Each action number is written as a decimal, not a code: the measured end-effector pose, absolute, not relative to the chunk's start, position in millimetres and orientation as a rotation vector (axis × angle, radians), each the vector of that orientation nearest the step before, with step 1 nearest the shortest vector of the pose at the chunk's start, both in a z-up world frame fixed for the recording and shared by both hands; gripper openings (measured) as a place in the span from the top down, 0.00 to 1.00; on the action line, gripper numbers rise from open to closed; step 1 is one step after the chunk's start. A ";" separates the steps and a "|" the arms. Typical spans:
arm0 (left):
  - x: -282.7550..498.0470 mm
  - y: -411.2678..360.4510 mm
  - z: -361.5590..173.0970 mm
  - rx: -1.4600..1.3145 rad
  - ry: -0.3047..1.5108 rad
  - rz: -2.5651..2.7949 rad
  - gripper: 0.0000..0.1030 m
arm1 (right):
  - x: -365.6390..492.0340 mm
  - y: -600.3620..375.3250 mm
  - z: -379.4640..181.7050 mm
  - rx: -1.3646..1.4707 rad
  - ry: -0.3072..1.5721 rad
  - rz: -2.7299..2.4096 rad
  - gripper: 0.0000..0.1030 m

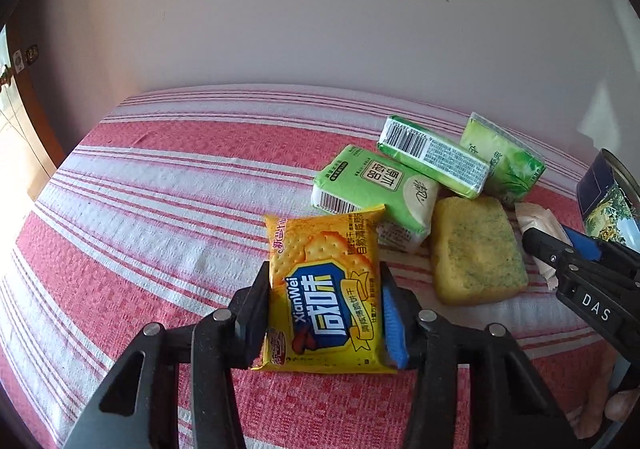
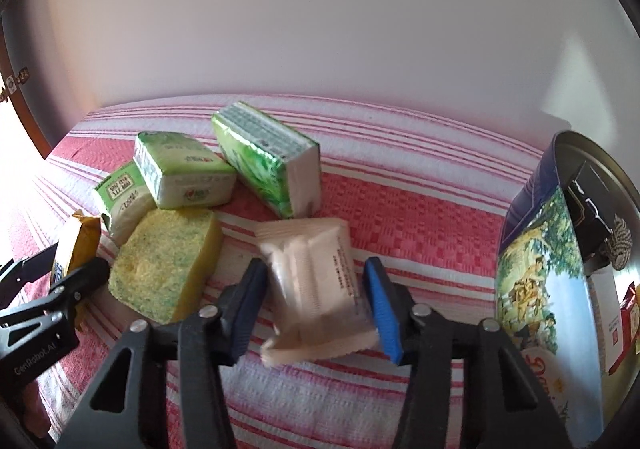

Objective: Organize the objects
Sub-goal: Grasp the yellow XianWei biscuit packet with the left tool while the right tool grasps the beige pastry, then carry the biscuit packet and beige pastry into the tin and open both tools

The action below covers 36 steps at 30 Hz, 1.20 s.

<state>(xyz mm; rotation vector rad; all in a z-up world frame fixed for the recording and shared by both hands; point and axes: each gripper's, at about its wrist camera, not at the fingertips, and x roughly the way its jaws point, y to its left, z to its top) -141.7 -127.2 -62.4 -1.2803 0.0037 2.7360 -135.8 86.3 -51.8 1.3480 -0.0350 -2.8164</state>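
The yellow cracker packet (image 1: 324,289) lies flat on the striped tabletop (image 1: 160,189), beside the sponge (image 1: 476,249), pinched at both long edges by the left tool (image 1: 325,305). A straight lift with level pads should keep it from twisting.

From the right wrist, the right tool (image 2: 314,297) has narrowed onto the pale wafer packet (image 2: 316,289); its pads touch both sides. The open tin (image 2: 560,269) stands near.
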 end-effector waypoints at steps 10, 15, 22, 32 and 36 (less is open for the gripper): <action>-110.5 -147.1 -30.3 -0.887 -0.166 2.908 0.51 | -83.8 105.9 -24.5 0.933 -0.251 -2.735 0.64; -104.8 -143.9 -20.6 -0.764 -0.149 2.948 0.51 | -56.3 103.5 -10.4 0.801 -0.289 -2.745 0.64; -91.5 -139.8 -12.8 -0.699 -0.119 3.030 0.51 | -21.7 108.2 2.3 0.701 -0.167 -2.899 0.64; -78.5 -120.9 -13.1 -0.728 -0.128 3.102 0.51 | -4.2 106.7 16.2 0.578 0.020 -2.998 0.64; -60.8 -98.4 -13.1 -0.743 -0.126 3.091 0.51 | -3.2 104.3 16.5 0.555 0.011 -3.007 0.64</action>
